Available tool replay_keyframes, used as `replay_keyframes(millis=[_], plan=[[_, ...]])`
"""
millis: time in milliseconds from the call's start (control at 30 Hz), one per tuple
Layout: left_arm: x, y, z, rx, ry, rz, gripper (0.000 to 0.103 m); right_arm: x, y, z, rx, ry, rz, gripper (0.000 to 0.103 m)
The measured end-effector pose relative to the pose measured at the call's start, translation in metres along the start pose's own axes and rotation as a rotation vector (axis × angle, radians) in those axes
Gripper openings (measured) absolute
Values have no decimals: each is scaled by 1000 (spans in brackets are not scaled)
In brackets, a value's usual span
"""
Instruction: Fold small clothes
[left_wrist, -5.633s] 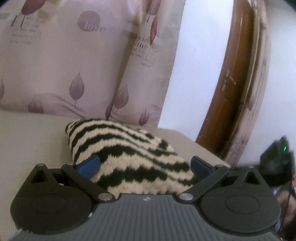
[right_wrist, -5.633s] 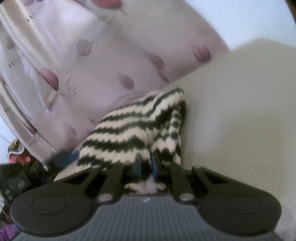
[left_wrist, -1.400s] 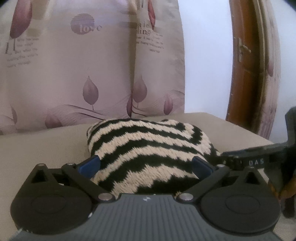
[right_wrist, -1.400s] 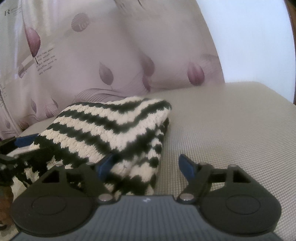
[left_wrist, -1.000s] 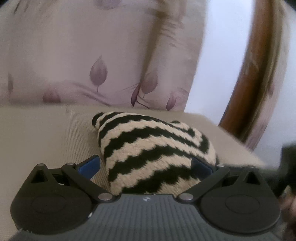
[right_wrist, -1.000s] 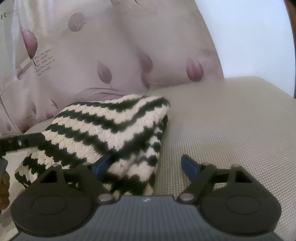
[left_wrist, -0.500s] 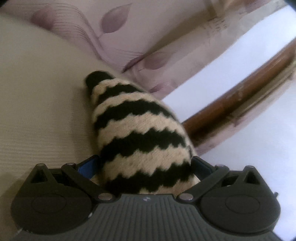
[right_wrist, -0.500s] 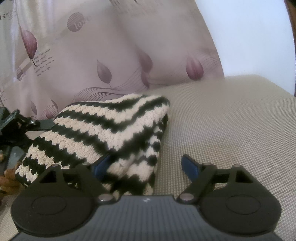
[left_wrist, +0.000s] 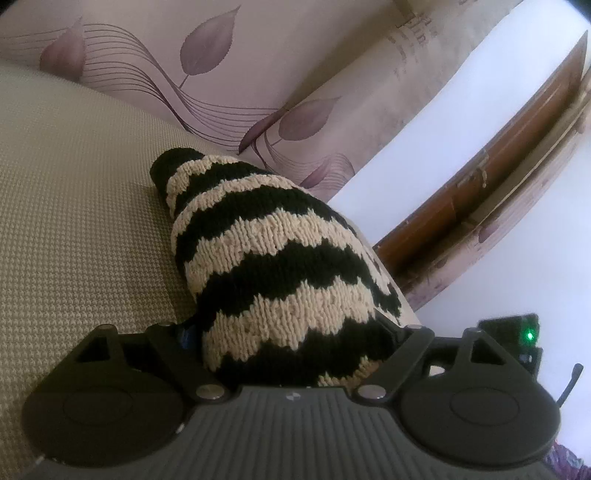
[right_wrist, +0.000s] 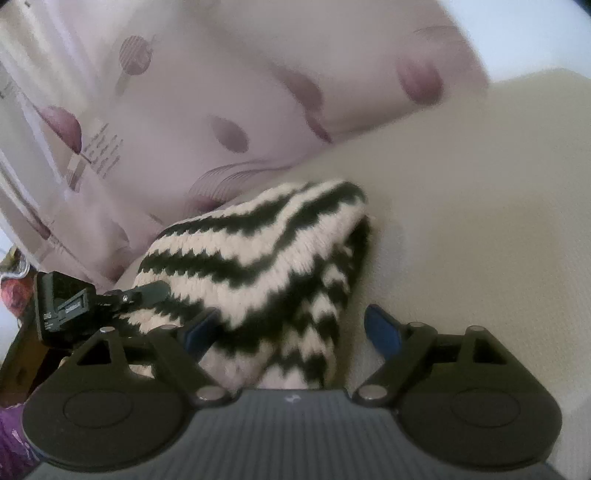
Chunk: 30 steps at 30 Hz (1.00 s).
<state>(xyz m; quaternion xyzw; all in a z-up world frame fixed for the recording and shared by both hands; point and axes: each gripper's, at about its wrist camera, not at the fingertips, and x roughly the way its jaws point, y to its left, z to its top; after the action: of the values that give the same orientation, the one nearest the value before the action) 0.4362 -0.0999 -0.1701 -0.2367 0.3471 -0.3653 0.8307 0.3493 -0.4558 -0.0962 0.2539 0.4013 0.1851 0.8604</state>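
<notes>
A folded knit garment with black and cream zigzag stripes (left_wrist: 273, 266) lies on a beige woven surface (left_wrist: 74, 206). My left gripper (left_wrist: 291, 328) is open, its jaws wide on either side of the garment's near end, which bulges between them. In the right wrist view the same garment (right_wrist: 266, 258) lies folded, and my right gripper (right_wrist: 291, 332) is open, its left blue pad (right_wrist: 199, 328) against the knit and its right blue pad (right_wrist: 382, 328) over the bare surface. The left gripper (right_wrist: 147, 291) shows there at the garment's left end.
A pink curtain with purple leaf prints (left_wrist: 207, 66) hangs behind the surface. A brown wooden door frame (left_wrist: 491, 184) and white wall stand at the right of the left wrist view. Dark clutter (right_wrist: 14, 288) lies beyond the surface's left edge.
The left gripper has tilted and pushed closer onto the garment's end, which now fills the gap between its jaws. The right gripper has tilted and moved; its view is blurred. Both stay open.
</notes>
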Motion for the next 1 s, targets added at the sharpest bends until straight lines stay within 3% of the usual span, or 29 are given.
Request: replay_keyframes(millis=[167,333,800,867,933,1000], plan=[[-3,-3,-4,13,-6,4,86,18,2,7,11,27,66,84],[0,-4,-6,32,-4,5,89,15,-9,7,60,47,131,71],[5,-9,-5,52,-9,14,92,28,-6,12,33,68,162,71],[6,-13,-6,64,-14,32,90,27,-2,10,10,60,148,66],[5,-20,-8,94,-24,64,86,23,5,7,-43,47,131,55],[5,-27,-9,136,-35,95,83,20,12,3,-83,31,113,54]])
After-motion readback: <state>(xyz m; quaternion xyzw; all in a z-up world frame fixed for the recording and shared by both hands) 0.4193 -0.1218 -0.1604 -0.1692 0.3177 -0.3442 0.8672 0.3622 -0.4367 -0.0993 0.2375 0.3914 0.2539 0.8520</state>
